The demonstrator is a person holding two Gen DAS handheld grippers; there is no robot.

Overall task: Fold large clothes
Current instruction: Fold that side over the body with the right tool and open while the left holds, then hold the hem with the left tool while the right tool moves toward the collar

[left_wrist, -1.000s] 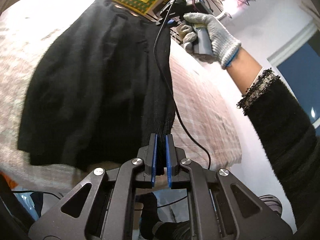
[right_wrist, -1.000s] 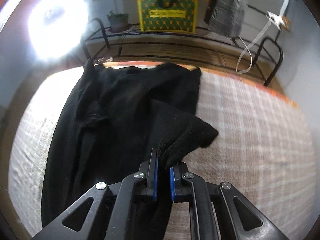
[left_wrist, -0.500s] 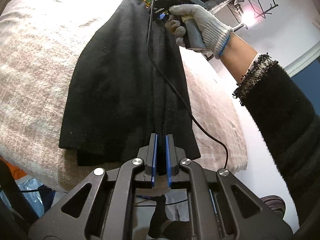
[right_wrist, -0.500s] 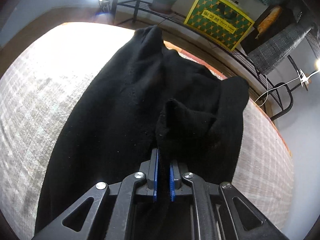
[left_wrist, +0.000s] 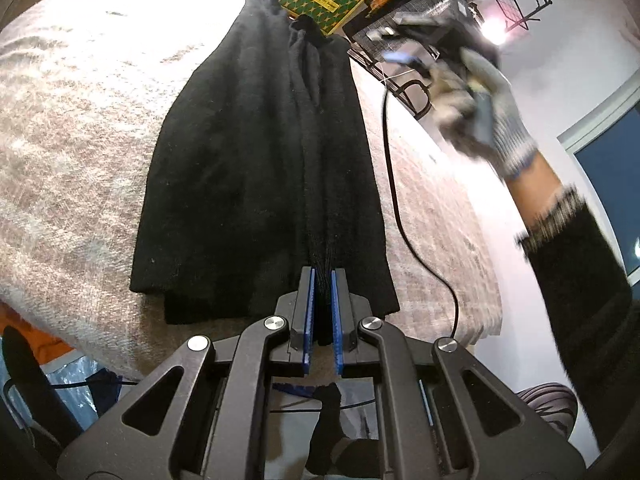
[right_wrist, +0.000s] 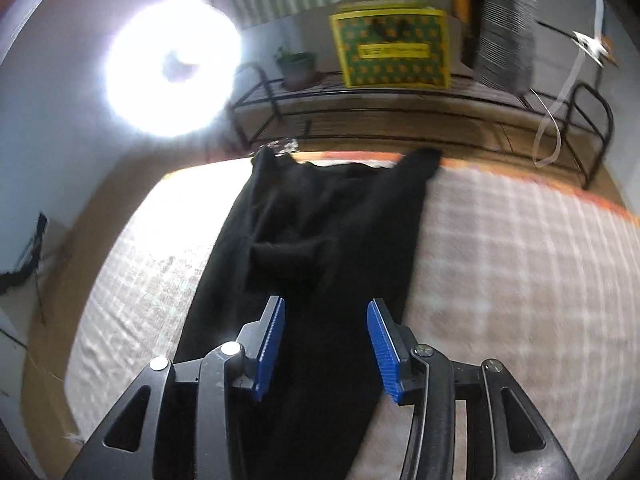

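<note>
Lengthwise down the middle of a pale checked bed cover (left_wrist: 72,128), a black garment (left_wrist: 248,168) lies folded into a long narrow strip, one end at the far edge of the bed, the other at the near edge; a raised fold runs along its centre line, and in the right wrist view a rumpled lump of cloth sits on top of it toward the far end. At the near edge the left gripper (left_wrist: 323,300) is clamped on the garment's hem, blue pads pressed tight against a pinched ridge of the black knit; below it the edge of the bed drops away to blue plastic and orange fabric. Over the right side of the bed a person's gloved right hand (left_wrist: 480,108), blurred, holds the right gripper (right_wrist: 326,344) clear of the fabric, a black cable (left_wrist: 394,184) trailing from it across the cover and off the near edge; a dark fuzzy sleeve (left_wrist: 580,300) follows the wrist. Seen from its own camera, the right gripper's jaws are opening, blue pads well apart, with the garment lying beneath the gap but nothing pinched between them. Beyond the far edge stands a black metal rack (right_wrist: 400,112) carrying a yellow-and-green patterned box (right_wrist: 390,46) and a small potted plant (right_wrist: 298,66); a round lamp (right_wrist: 172,68) glares at the left.
</note>
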